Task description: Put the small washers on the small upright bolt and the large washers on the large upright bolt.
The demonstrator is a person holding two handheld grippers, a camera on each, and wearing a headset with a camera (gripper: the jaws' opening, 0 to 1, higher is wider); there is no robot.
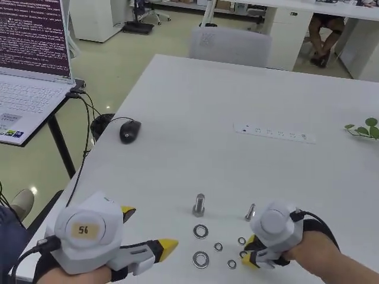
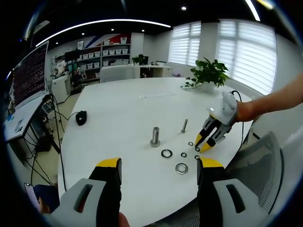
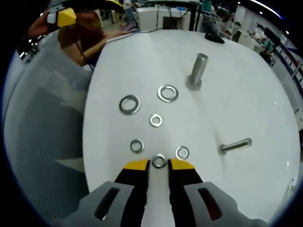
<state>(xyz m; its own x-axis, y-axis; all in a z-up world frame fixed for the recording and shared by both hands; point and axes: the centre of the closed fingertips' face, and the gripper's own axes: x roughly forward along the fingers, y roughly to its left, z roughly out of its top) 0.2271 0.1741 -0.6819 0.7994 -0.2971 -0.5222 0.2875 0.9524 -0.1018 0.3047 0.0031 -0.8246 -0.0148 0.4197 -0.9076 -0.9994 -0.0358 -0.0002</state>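
On the white table a large bolt and a small bolt stand upright. Two large washers lie flat in front of the large bolt. Several small washers are scattered to their right. My right gripper is low over them. In the right gripper view its jaws are narrowly apart around one small washer, which lies on the table between the fingertips. My left gripper hovers wide open at the near left, holding nothing.
A black mouse lies at the left of the table, with its cable over the edge. A white power strip lies further back. A laptop stands on a side stand at the left. Plant leaves show at the right edge.
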